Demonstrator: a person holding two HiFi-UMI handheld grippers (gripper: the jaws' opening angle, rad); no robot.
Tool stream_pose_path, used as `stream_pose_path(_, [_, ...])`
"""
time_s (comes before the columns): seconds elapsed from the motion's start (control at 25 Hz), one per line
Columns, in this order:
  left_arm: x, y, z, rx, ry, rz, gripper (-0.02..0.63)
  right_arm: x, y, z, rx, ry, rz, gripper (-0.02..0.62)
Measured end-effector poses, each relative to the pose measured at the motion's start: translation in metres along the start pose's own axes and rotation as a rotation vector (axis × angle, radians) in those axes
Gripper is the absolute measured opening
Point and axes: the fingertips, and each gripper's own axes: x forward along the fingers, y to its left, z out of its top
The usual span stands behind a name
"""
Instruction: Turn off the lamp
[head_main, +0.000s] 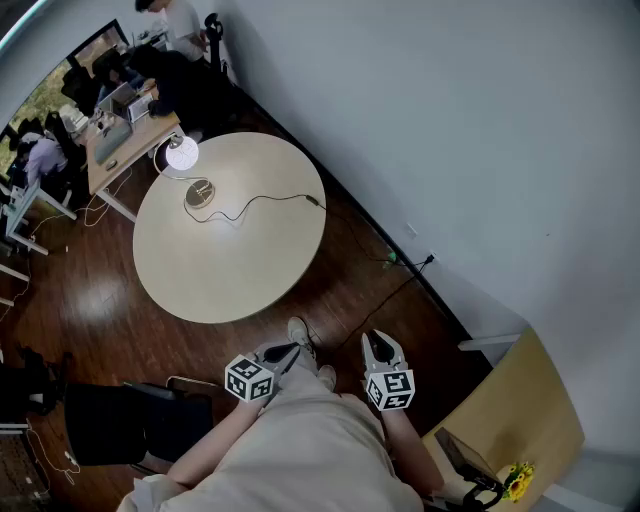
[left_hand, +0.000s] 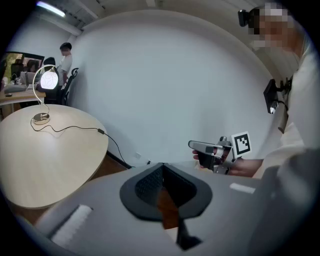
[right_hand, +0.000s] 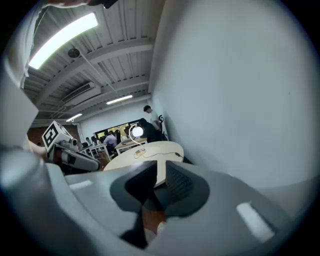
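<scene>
A round beige table (head_main: 235, 265) stands on a dark wooden floor (head_main: 80, 300). Yellow flowers (head_main: 517, 482) sit beside a wooden cabinet (head_main: 505, 405).

So it's a round, light-coloured bench (head_main: 225, 260) on a dark wood floor (head_main: 350, 290). The only stuff on it is a lit lamp (head_main: 199, 192) by the far-left edge and its cord (head_main: 265, 200), which snakes off right.

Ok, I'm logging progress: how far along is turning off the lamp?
Done: nothing yet; the lamp glows at the round table's far edge. In hand: the left tongs and right tongs are held near the person's body, short of the table, holding nothing. Remaining: walk up, reach the lamp, switch it off.
</scene>
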Motion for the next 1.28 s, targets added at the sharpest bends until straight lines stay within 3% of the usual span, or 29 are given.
stream_pose_path(0.44, [0.033, 0.068, 0.054, -0.009, -0.026, 0.002, 0.000, 0.077, -0.026, 0.032, 0.001, 0.015, -0.031, 0.049])
stream_pose_path(0.84, [0.053, 0.167, 0.143, -0.034, -0.105, 0.043, 0.000, 0.189, -0.035, 0.098, -0.062, 0.038, 0.017, 0.044])
stream_pose_path(1.28, [0.070, 0.229, 0.188, -0.070, -0.144, 0.038, 0.000, 0.263, -0.025, 0.133, -0.125, 0.086, 0.064, 0.044])
